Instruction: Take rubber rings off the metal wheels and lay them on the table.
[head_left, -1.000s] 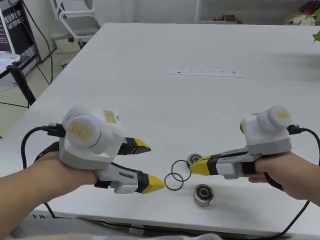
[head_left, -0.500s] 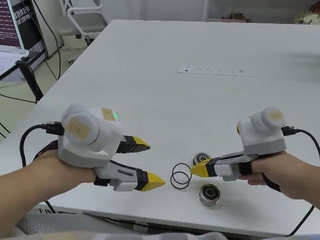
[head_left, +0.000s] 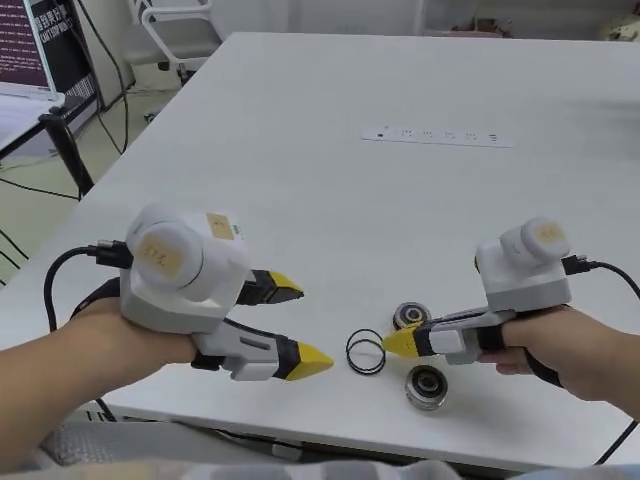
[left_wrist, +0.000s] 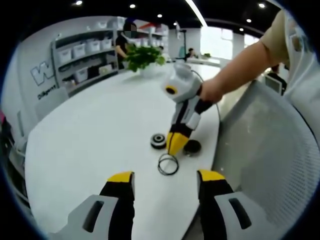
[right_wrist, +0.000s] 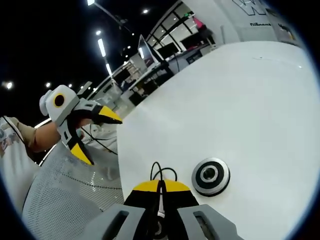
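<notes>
Rings (head_left: 366, 352) have slid together by closed right tongs (head_left: 400, 343) between wheels (head_left: 410, 316); left tongs (head_left: 308, 326) wide.

A socket strip (head_left: 437, 137) lies ahead of you, a chair (head_left: 180, 30) beyond it to your left. A plant (left_wrist: 142, 56) stands near shelves (left_wrist: 80, 55).

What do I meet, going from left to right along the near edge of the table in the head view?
left gripper → rubber rings → metal wheels
</notes>
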